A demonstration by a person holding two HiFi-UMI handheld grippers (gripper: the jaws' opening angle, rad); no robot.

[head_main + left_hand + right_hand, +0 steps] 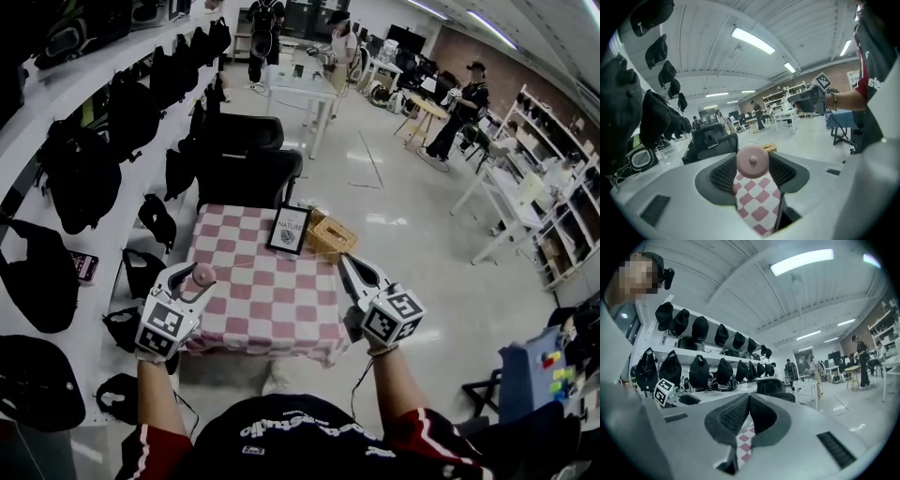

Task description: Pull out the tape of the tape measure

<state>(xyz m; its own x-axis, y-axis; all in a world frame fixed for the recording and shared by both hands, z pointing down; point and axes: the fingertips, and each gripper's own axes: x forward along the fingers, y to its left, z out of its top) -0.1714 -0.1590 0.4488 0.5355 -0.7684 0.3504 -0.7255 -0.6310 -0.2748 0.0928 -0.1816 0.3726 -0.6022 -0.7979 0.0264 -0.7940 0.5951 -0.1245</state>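
Observation:
A small round pink tape measure (202,274) sits clamped between the fingers of my left gripper (201,276), held up over the left side of the pink checked table (272,314). The left gripper view shows its pink disc (752,161) pinched at the fingertips of the left gripper (753,165). A thin pale tape (281,265) seems to stretch rightward from it to my right gripper (343,257), which hovers above the table's right side. In the right gripper view the right gripper (749,398) has its pads pressed together; the tape itself is too thin to make out there.
A framed sign (289,229) and a wicker basket (332,238) stand at the table's far edge. A black office chair (246,159) is behind the table. Shelves with black bags (84,178) run along the left. People stand far off in the room.

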